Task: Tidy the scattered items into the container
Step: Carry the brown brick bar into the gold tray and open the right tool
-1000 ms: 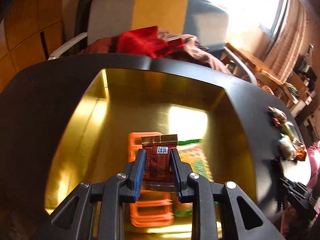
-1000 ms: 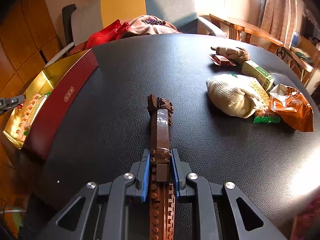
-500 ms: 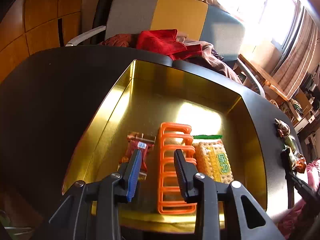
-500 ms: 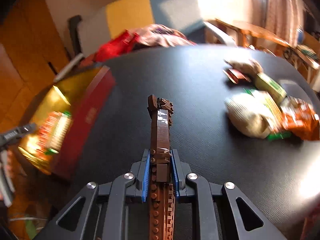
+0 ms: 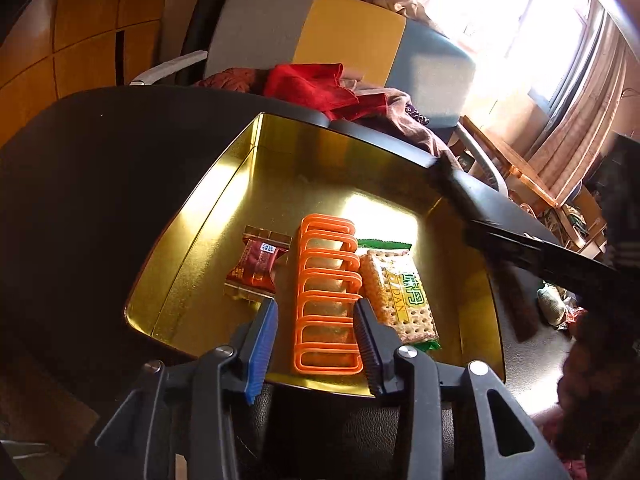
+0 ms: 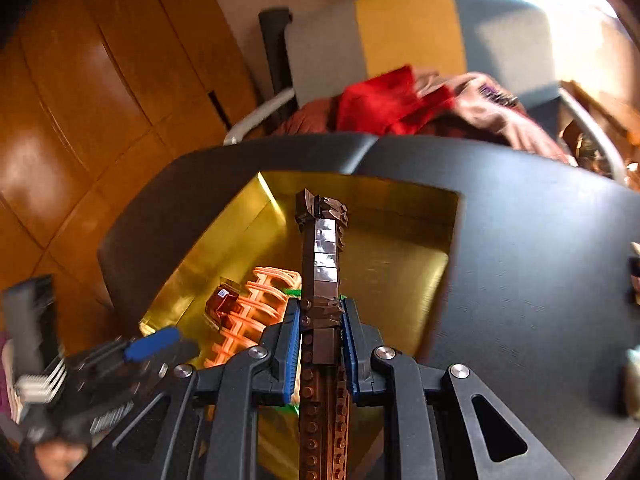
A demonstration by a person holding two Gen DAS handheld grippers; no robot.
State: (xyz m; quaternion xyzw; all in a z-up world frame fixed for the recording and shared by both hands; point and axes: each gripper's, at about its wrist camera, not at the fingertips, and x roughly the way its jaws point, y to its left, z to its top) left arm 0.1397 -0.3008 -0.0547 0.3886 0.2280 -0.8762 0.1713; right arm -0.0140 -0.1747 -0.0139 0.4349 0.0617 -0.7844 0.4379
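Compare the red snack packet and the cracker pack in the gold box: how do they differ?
The red snack packet lies left of the orange rack; the cracker pack lies right of it. The packet is shorter and dark red; the cracker pack is longer, clear with green ends, crackers showing through. The packet sits apart from the rack; the cracker pack lies close against it. Both lie flat on the floor of the gold box.
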